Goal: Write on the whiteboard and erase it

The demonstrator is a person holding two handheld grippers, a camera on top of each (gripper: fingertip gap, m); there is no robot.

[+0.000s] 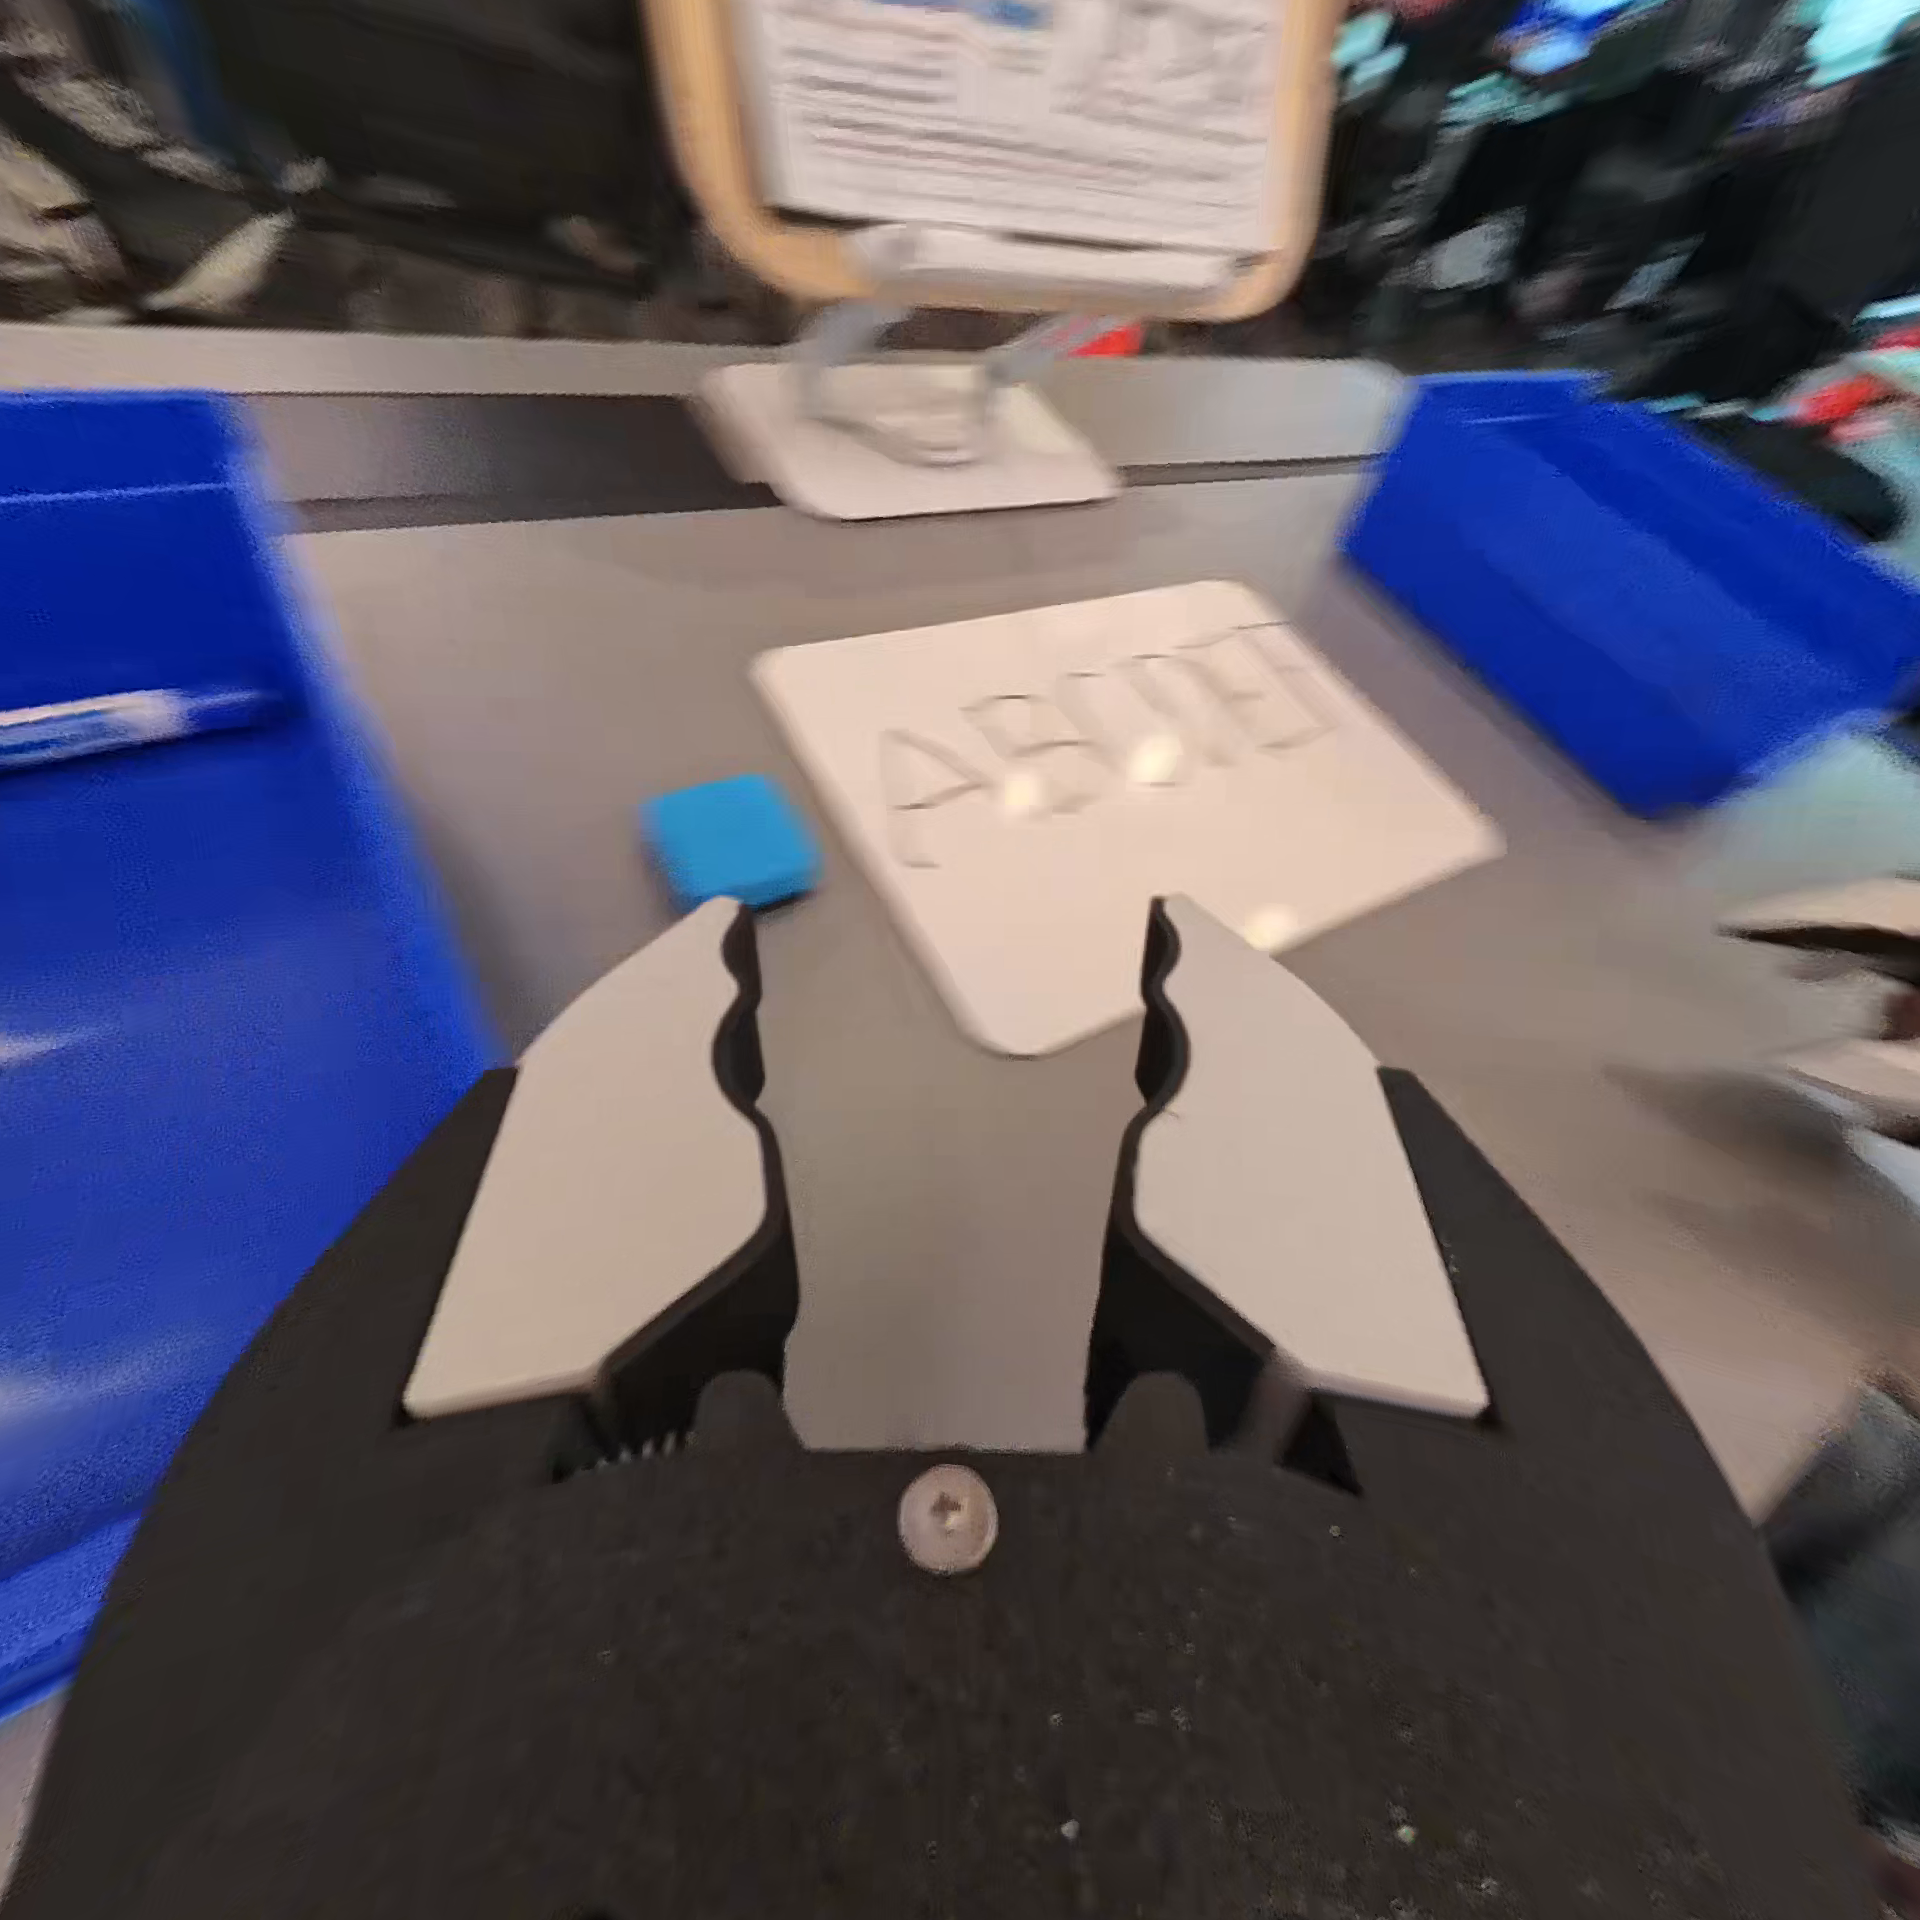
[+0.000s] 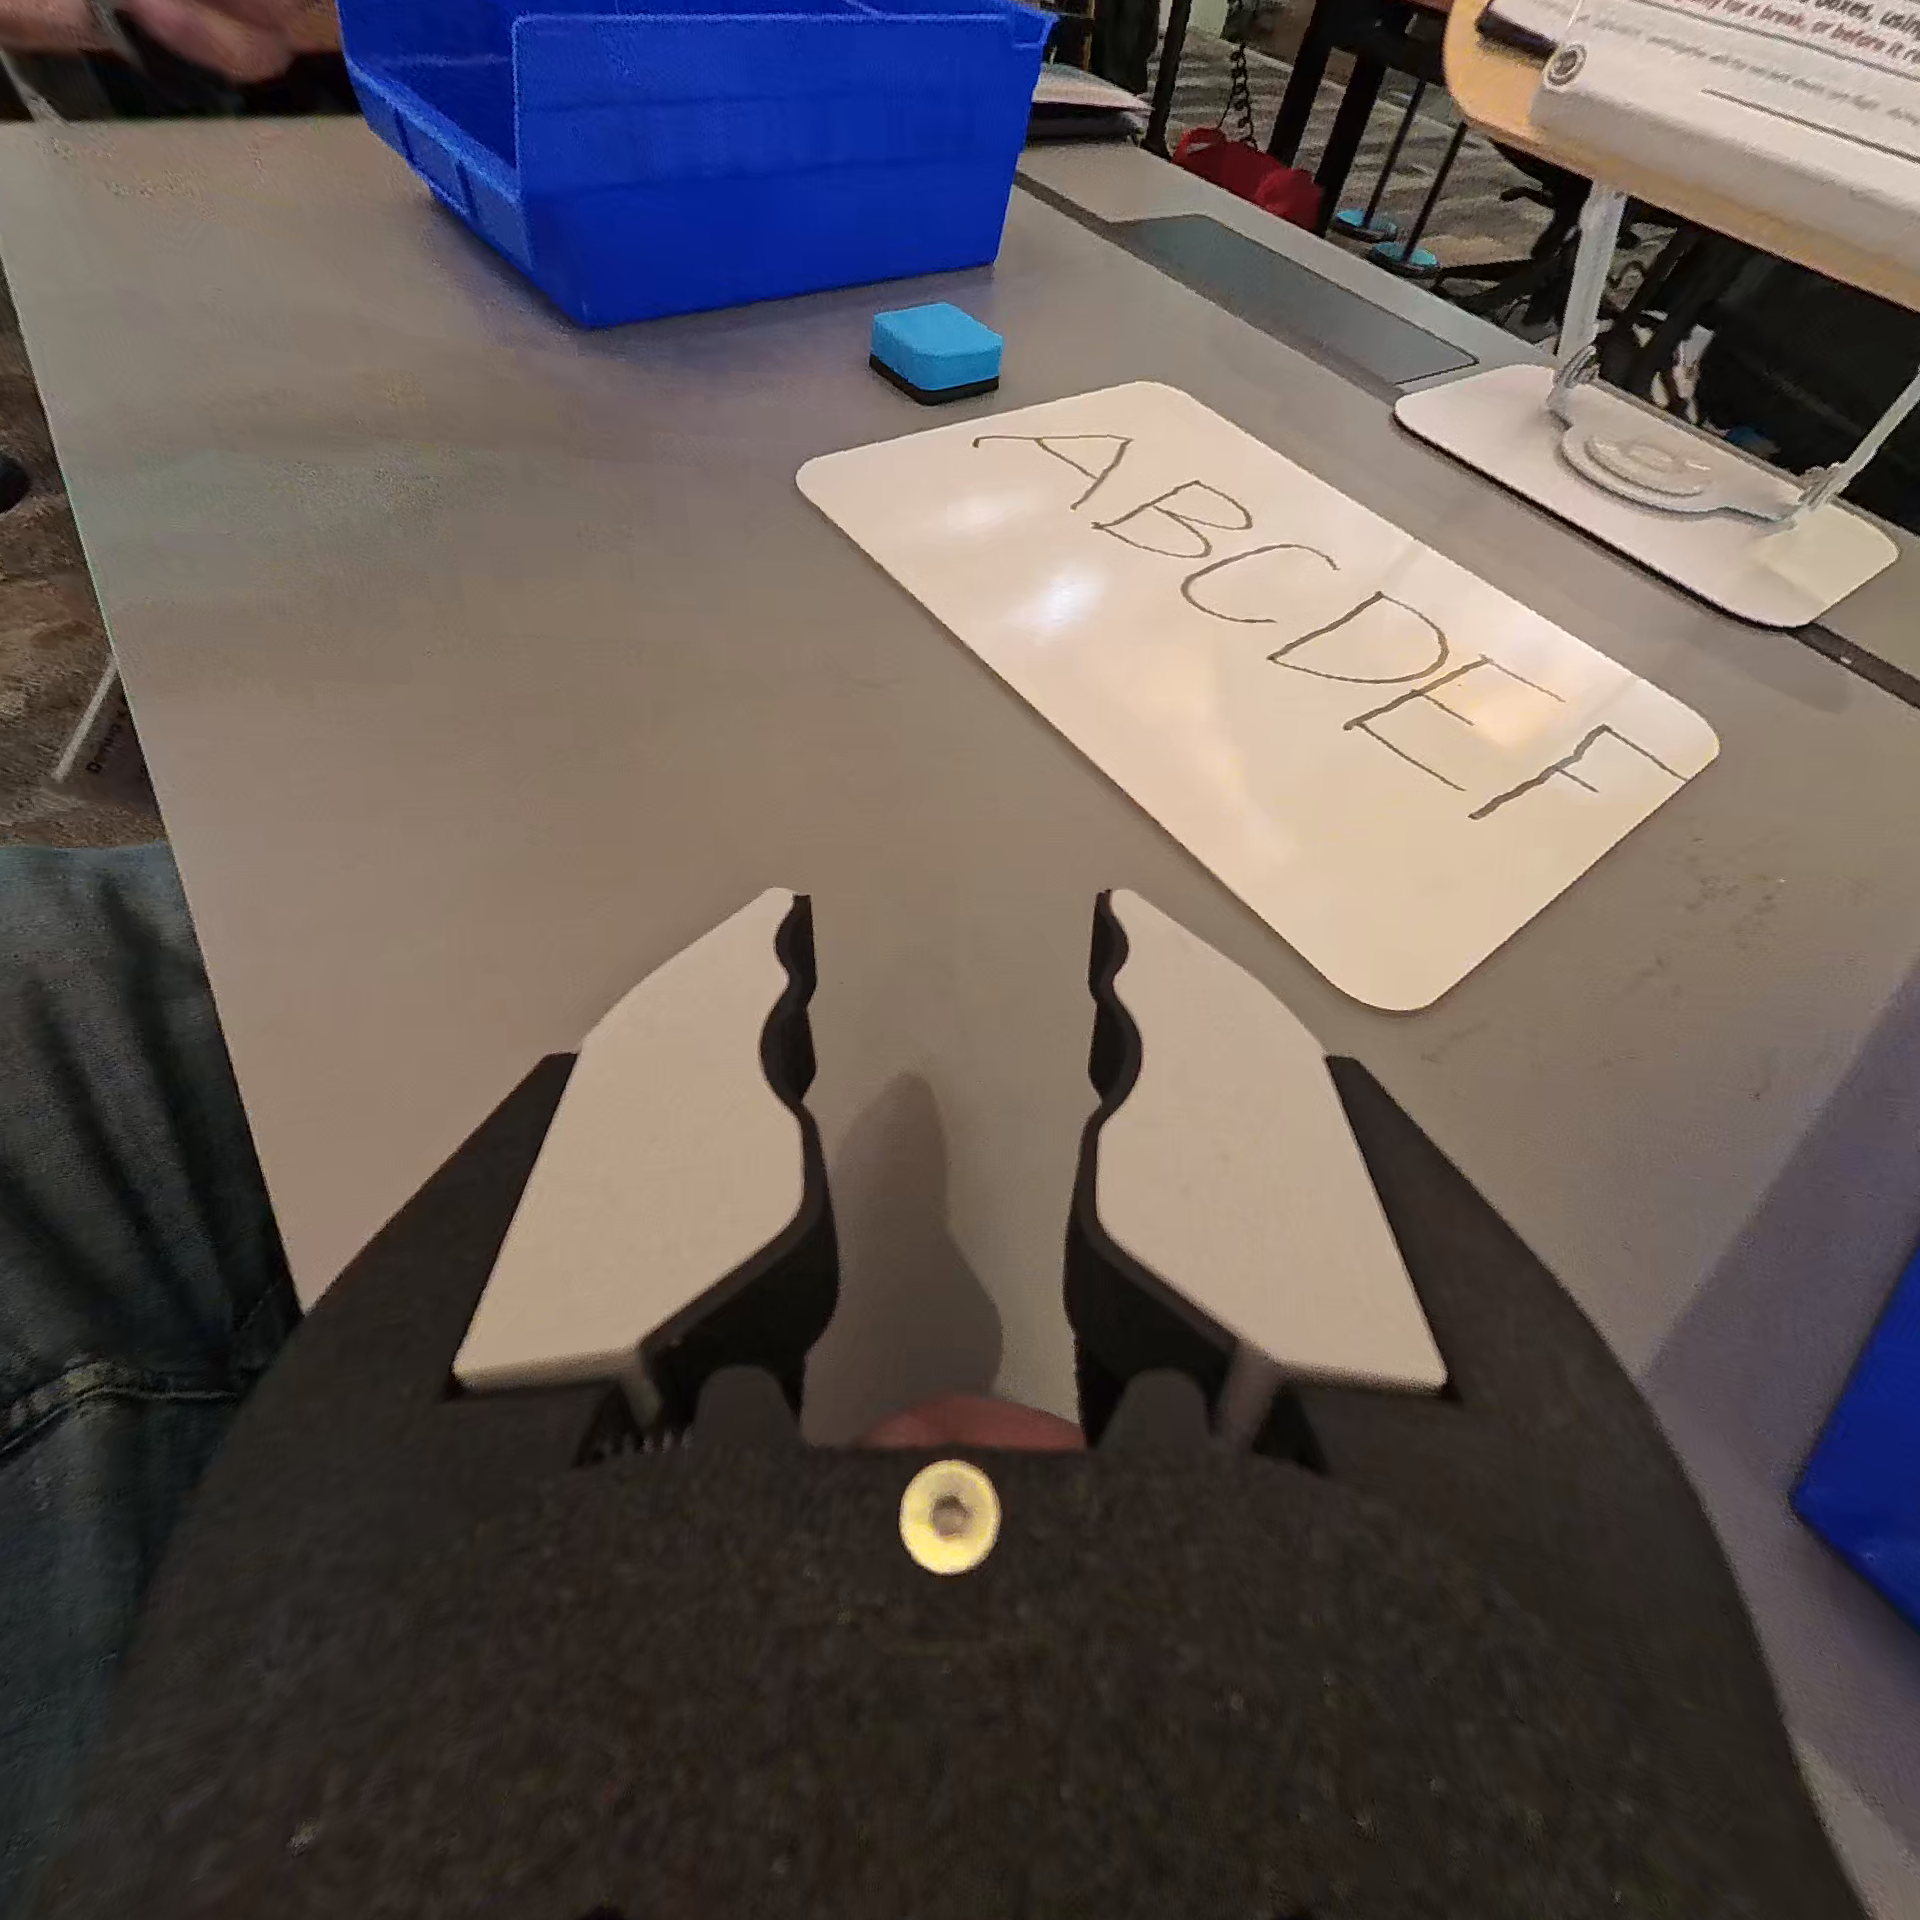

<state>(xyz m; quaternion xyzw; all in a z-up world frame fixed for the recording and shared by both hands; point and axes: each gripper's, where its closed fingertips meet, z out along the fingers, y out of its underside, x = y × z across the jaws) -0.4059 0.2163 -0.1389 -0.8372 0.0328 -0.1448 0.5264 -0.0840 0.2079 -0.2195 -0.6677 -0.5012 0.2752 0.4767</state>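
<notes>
A blue bin [image 2: 727, 156] stands on the grey desk [image 2: 468, 623], far ahead-left of the right claw. A clipboard stand [image 2: 1652, 488] sits ahead-right. Another blue bin [image 1: 1621, 592] lies ahead-right of the left claw.

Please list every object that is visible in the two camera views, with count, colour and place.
whiteboard: one, white with black handwriting, flat on the table.
eraser: one, light blue with black base, beside the whiteboard's corner.
marker: one, blue and white, inside the left bin.
bins: two, blue, one at each side of the table.
document stand: one, white base, behind the whiteboard, holding a printed sheet.
left gripper: grey fingers, open, empty.
right gripper: grey fingers, open, empty.
</notes>
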